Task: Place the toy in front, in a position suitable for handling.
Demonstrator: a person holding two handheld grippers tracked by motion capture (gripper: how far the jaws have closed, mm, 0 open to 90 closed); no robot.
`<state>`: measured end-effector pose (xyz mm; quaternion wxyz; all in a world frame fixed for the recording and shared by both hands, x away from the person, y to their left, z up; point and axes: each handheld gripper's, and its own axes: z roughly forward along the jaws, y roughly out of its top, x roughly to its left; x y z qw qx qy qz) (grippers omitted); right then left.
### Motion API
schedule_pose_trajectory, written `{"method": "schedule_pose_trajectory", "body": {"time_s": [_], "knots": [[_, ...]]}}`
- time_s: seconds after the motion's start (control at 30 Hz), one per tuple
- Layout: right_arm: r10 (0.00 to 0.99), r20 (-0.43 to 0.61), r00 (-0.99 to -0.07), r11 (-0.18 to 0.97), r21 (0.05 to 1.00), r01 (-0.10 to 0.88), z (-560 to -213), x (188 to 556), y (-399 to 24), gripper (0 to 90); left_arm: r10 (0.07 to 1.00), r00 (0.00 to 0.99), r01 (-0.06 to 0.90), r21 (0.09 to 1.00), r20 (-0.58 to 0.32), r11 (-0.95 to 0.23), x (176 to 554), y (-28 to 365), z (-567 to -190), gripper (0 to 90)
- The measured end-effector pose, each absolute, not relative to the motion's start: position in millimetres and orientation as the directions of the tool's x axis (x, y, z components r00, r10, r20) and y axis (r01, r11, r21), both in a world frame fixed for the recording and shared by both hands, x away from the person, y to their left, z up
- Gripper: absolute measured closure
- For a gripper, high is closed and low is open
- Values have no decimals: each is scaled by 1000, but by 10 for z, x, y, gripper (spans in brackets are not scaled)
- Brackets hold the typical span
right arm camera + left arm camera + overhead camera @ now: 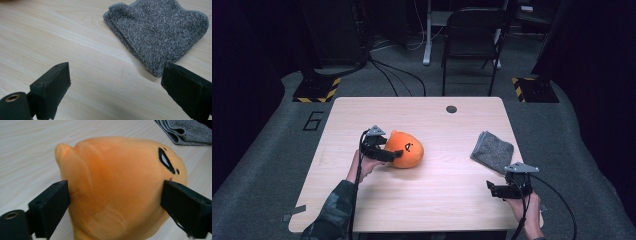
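We worked at a wooden table, and we place everything from its round hole at the far edge. The orange plush toy lay nearer us and to the left of that hole. The folded grey cloth lay nearer us and to its right. Our left gripper had its jaws pressed against both flanks of the toy. Our right gripper, nearest us beyond the cloth, held its jaws spread over bare wood.

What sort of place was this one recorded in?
Probably a lab or recording studio, not a home: a bare wooden table on grey carpet, hazard-striped stand bases, loose cables on the floor, and a folding chair in a dark room.
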<state>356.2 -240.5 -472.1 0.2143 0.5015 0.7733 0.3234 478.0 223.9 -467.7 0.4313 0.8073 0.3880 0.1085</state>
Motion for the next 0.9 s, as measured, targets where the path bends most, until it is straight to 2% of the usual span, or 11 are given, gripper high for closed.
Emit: {"method": "schedule_pose_trajectory", "body": {"time_s": [0.07, 0.13, 0.27, 0.33, 0.5, 0.77, 0.9], "knots": [[917, 0, -399, 278, 718, 638, -4723, 3561, -2409, 81, 730, 663, 539, 782, -165, -313, 4766, 2232, -4699, 169], [915, -2, -403, 283, 716, 638, -4731, 3564, -2428, 81, 746, 654, 524, 786, -125, -327, 4738, 2198, -4742, 266], [917, -1, -398, 281, 710, 646, -4746, 3557, -2437, 81, 755, 647, 498, 809, -109, -311, 4687, 2174, -4820, 491], [917, 4, -398, 280, 705, 651, -4752, 3557, -2435, 83, 764, 640, 471, 827, -82, -305, 4636, 2164, -4835, 636], [914, -1, -405, 287, 707, 646, -4750, 3553, -2439, 83, 765, 635, 449, 857, -107, -253, 4574, 2191, -4812, 694], [918, 3, -396, 278, 707, 650, -4751, 3554, -2465, 84, 771, 621, 426, 887, -143, -178, 4435, 2149, -4595, 696], [922, 10, -388, 267, 707, 655, -4743, 3550, -2457, 84, 783, 610, 411, 893, -121, -182, 4306, 2002, -4463, 692]]}}
